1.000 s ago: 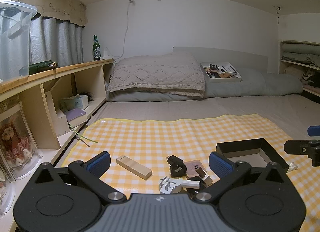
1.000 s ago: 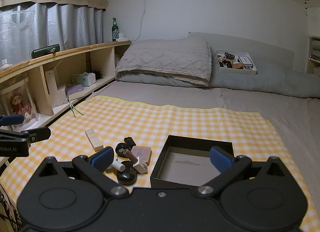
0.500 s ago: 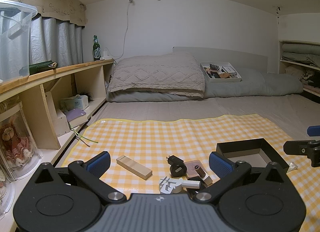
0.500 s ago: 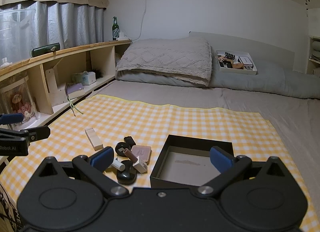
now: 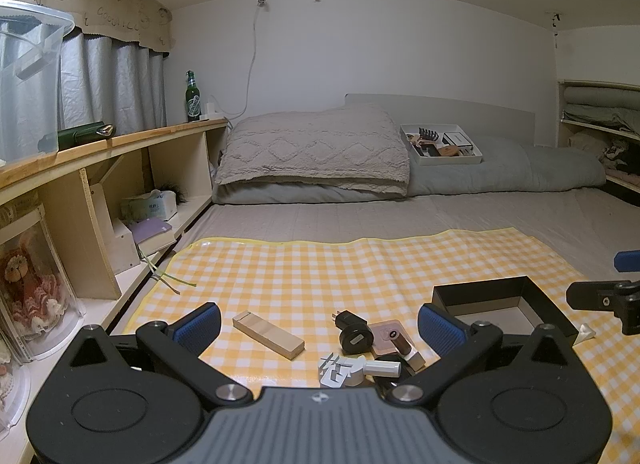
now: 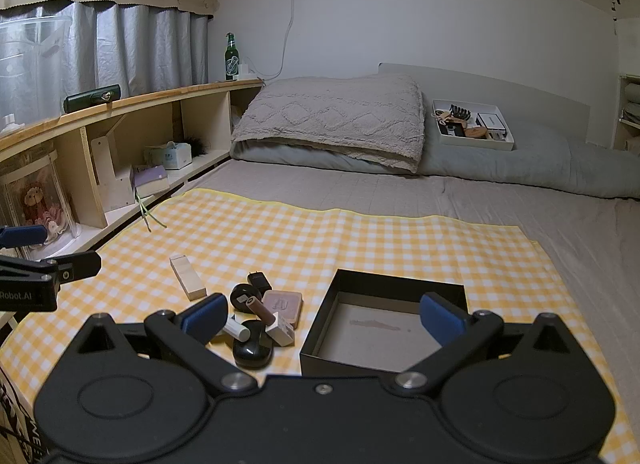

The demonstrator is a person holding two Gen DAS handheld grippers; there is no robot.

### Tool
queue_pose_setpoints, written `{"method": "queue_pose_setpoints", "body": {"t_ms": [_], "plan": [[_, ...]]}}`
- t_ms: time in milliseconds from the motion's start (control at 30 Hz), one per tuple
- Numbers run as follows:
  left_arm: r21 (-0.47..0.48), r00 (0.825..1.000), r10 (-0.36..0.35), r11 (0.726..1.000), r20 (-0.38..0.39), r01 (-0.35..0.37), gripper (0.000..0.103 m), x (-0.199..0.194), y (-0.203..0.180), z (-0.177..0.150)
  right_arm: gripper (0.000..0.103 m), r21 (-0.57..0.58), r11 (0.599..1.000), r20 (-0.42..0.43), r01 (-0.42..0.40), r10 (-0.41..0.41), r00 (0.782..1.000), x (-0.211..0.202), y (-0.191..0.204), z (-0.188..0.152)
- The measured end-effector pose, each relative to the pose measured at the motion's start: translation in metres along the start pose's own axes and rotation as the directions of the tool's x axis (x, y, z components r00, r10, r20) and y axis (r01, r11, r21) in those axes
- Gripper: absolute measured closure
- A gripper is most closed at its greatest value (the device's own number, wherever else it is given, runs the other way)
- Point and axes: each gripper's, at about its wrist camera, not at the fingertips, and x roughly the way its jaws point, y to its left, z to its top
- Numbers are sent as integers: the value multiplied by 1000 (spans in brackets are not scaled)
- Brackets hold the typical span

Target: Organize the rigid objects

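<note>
On a yellow checked mat [image 5: 304, 272] [image 6: 280, 240] lies a small pile: a wooden block [image 5: 268, 334] [image 6: 187, 276], a black round charger [image 5: 354, 334] [image 6: 243, 296], a pink flat case [image 5: 387, 336] [image 6: 284, 303], a brown cylinder [image 6: 262, 308], a white plug [image 5: 340, 370] and a black oval piece [image 6: 253, 348]. An empty black box [image 5: 500, 304] [image 6: 384, 320] stands to their right. My left gripper [image 5: 318, 326] hangs open above the pile, holding nothing. Over the box and pile my right gripper [image 6: 322, 314] is open and empty too.
A wooden shelf [image 5: 120, 167] runs along the left with a tissue box, books and a green bottle [image 5: 192, 97]. At the back of the bed lie a pillow [image 6: 336, 123] and a white tray [image 6: 474, 123] of small items. Grey sheet [image 6: 580, 240] stretches right of the mat.
The right wrist view has shifted slightly, with the pile and box sitting a little differently in frame. The left gripper and all objects stay where they were.
</note>
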Motion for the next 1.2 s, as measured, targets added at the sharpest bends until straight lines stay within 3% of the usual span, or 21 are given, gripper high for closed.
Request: {"method": "queue_pose_setpoints", "body": {"t_ms": [1200], "plan": [[0,1000,3,1000,0,-3,0,2,1,-2,0,-4,1000,2,0,0,1000,-1,2,-1]]}}
